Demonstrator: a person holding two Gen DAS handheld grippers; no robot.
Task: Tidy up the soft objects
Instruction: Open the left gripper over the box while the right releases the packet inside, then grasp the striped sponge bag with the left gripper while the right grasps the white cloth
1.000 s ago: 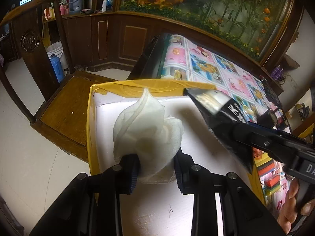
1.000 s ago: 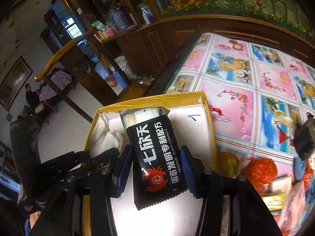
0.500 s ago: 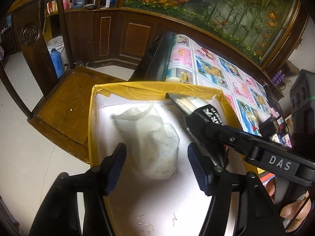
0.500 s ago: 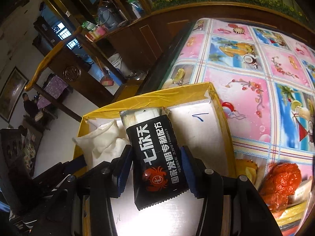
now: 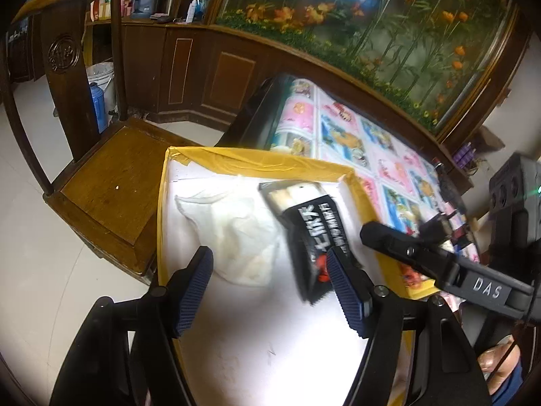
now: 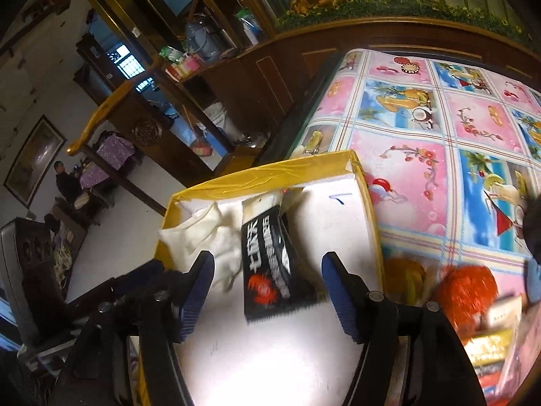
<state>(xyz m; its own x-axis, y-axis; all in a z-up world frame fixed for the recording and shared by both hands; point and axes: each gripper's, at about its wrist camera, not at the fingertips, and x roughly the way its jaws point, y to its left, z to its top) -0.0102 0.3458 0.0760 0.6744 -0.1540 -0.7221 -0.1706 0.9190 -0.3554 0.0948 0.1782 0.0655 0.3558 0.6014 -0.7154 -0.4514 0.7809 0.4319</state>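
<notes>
A yellow-rimmed box with a white floor holds two things. A crumpled white cloth lies at its left. Beside it on the right, a black snack packet with white lettering and a red crab rests tilted and blurred. My left gripper hovers just short of the cloth with its jaws opening and nothing pressed between them. My right gripper has its jaws opening too. The packet lies loose between its blue pads, which do not touch it.
A wooden chair stands left of the box. A picture-patterned tablecloth covers the table to the right. An orange fluffy item, a yellow one and several packets crowd the table's near right. A person sits far off.
The left gripper let go of the white cloth and drew back; the cloth slumped onto the box floor. The right gripper spread off the black packet, which now lies in the box.
</notes>
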